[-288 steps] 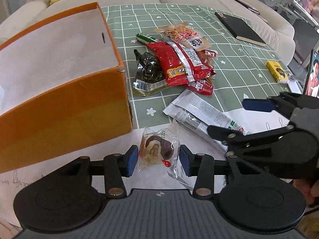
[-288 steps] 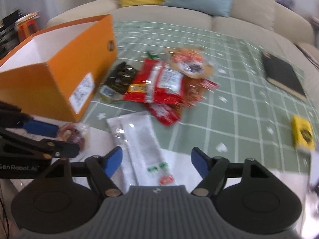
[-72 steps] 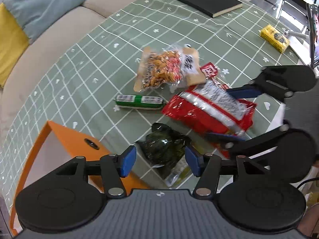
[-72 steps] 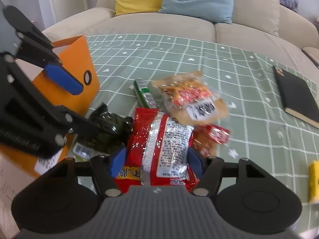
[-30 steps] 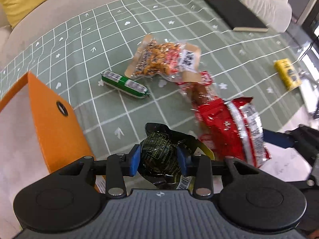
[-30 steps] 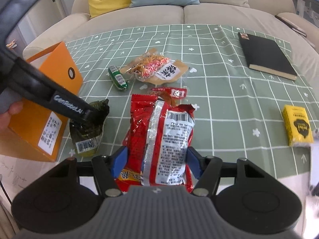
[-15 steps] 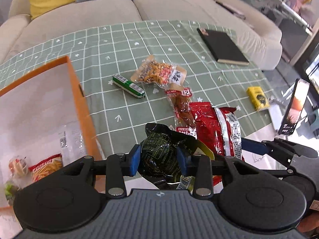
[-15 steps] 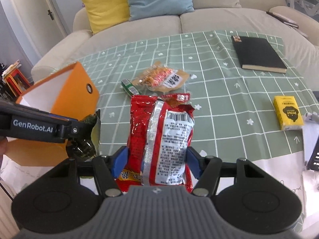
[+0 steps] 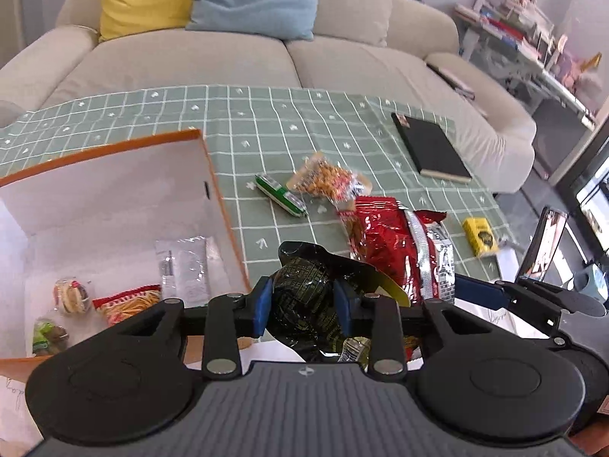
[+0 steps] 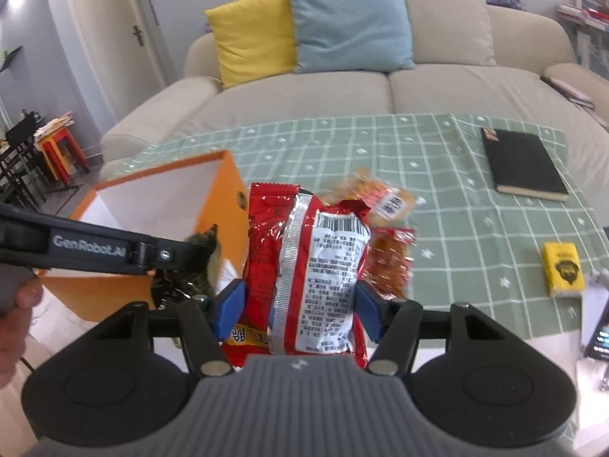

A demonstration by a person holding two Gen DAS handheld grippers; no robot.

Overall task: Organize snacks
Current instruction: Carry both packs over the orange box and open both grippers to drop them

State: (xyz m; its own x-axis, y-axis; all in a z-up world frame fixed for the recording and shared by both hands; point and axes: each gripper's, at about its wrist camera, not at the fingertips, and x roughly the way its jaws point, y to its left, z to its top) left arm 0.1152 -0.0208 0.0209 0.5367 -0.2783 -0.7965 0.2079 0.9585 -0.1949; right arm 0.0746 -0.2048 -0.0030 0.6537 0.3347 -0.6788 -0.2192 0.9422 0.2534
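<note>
Beige sofa (image 9: 228, 64) across the back, with a yellow cushion (image 10: 253, 34) and a blue cushion (image 10: 350, 24) side by side on it. In front, a green checked tablecloth (image 9: 266, 122) over the table. At the cloth's left end, an open orange box (image 9: 222, 205), white inside, with a clear packet (image 9: 184, 266), a red-and-yellow noodle pack (image 9: 129, 302), a small round pastry (image 9: 72, 297) and a green-wrapped snack (image 9: 47, 335) on its floor. On the far right of the cloth, a closed black notebook (image 10: 523, 163); nearer, a small yellow pack (image 10: 563, 268).

Left gripper (image 9: 302, 306) closed on a dark green snack packet (image 9: 304, 285), both blue pads pressed into its crumpled foil, packet raised above the table just beside the box's near right corner. Right gripper (image 10: 300, 312) clamped around a big red snack bag (image 10: 304, 266), upright between the pads, silver seam and barcode toward the camera, lifted off the cloth right of the box.

On the cloth beyond the held bags, a clear bag of orange nuts (image 9: 327, 181), a green sausage stick (image 9: 281, 200) well apart from the box, and a small red pouch (image 10: 388, 259) just behind the red bag.
</note>
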